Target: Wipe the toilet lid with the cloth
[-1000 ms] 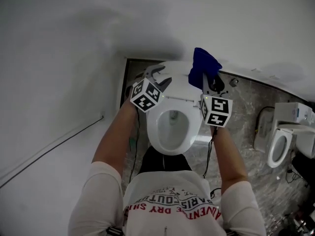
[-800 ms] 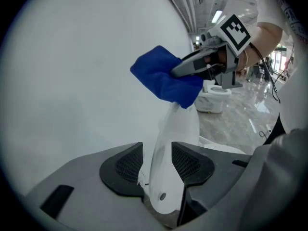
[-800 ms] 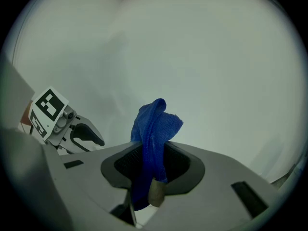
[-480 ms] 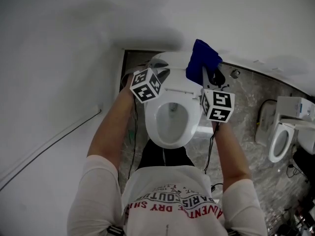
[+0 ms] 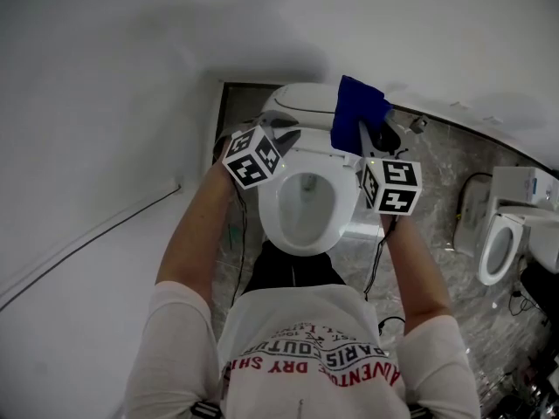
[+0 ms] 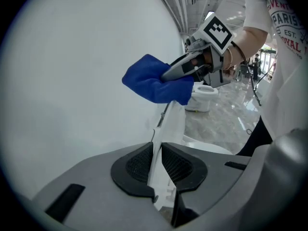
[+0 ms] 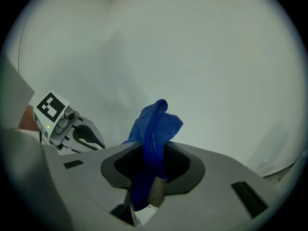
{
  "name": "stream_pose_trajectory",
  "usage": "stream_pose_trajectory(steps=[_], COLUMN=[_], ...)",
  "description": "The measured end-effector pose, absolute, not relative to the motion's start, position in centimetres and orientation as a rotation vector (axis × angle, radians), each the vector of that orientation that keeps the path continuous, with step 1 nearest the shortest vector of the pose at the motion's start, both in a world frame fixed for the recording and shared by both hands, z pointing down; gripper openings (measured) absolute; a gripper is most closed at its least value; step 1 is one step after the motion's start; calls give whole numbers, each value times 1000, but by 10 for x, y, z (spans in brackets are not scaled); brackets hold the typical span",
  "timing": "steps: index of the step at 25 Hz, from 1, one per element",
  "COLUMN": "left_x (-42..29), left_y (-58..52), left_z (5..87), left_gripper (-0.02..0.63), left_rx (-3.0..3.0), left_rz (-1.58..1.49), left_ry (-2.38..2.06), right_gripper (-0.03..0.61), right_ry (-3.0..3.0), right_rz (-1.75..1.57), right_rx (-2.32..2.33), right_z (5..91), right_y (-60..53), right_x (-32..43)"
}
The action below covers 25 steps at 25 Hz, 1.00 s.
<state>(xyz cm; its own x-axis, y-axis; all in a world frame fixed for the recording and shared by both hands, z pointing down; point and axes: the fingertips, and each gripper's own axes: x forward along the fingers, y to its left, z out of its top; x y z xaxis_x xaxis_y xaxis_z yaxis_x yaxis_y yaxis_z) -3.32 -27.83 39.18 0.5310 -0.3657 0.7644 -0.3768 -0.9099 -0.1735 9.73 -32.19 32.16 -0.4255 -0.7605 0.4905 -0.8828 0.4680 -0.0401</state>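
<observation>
Left tool (image 6: 156, 165): jaws have just been closing and now pinch the thin edge of the raised toilet lid (image 6: 172, 121), lower centre of its view. Right tool (image 7: 154, 165): clamped on the blue cloth (image 7: 154, 121), held by the lid's top, upper centre of the head view.

Recommended: steady the lid firmly, then press the cloth flat and wipe in overlapping passes.

Count: two tools, one cloth, one lid gripped, and two toilets, namely the near toilet (image 5: 301, 234) and a second toilet (image 5: 500, 251) at right.

White short-sleeved T-shirt (image 5: 301, 343) (red lettering across chest); dark trousers (image 5: 288, 279).
</observation>
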Motion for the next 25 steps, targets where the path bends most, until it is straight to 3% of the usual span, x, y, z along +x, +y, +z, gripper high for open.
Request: stream_pose_trajectory(steps=[12,25], left_x=[-38,-40], left_y=[-157,-47], left_z=[391,435], left_gripper=[75,98], left_rx=[2734,2817], left_rz=[1206,1260], left_ry=[-578,-543], right_gripper=[109,109], right_ry=[-2250,-2142], right_rz=[429,439], right_rx=[1429,1531], right_z=[331,365], right_y=[-209,-81], right_x=[93,91])
